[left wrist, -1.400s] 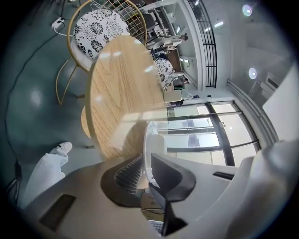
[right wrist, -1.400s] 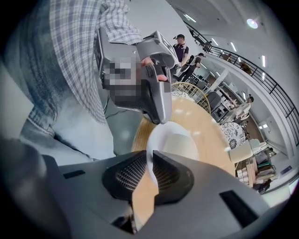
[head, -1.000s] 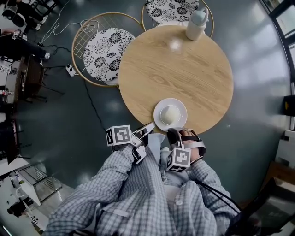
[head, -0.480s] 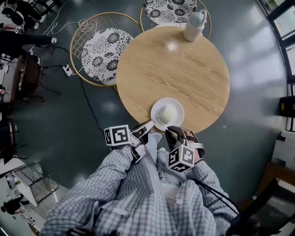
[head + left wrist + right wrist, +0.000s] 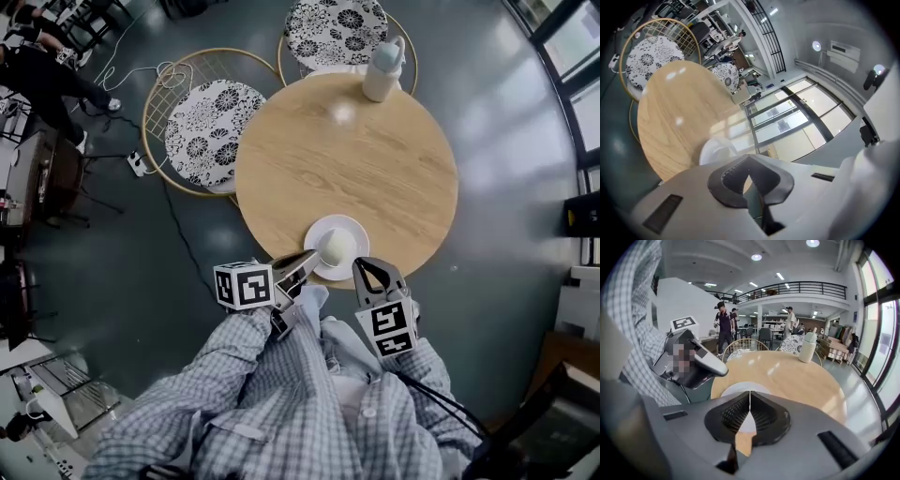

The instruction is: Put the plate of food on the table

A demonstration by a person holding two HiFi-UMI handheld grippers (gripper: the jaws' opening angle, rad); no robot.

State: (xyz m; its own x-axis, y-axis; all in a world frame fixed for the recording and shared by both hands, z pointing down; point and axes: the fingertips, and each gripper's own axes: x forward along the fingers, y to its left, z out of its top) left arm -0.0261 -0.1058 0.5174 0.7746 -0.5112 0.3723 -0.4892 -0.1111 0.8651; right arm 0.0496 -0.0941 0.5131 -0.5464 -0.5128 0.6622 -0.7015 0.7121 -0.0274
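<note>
The plate (image 5: 357, 231) sits flat on the round wooden worktop (image 5: 347, 150), at the 6 o'clock edge nearest you. The pale round piece of food (image 5: 337, 247) rests in the middle of it. Judging from that, the main job looks done: the plate is down, level, and neither tool has hold of it.

Your left hand-held gripper (image 5: 313, 258) lies just beside the plate's rim at about 8 o'clock. Its jaws are pressed together with nothing between them, and its own view shows the plate (image 5: 715, 149) just beyond the tips. From overhead you cannot tell whether the tips touch the rim. Your right hand-held gripper (image 5: 362, 268) hangs off the worktop edge at about 4 o'clock of the plate. It is likewise closed and empty, with the plate (image 5: 740, 389) just ahead of its jaws.

What seems left is small. The plate stands close to the near edge, so you might nudge it toward the centre, or simply draw both tools clear. The bottle (image 5: 380, 70) near 12 o'clock stands well apart and is no obstacle.
</note>
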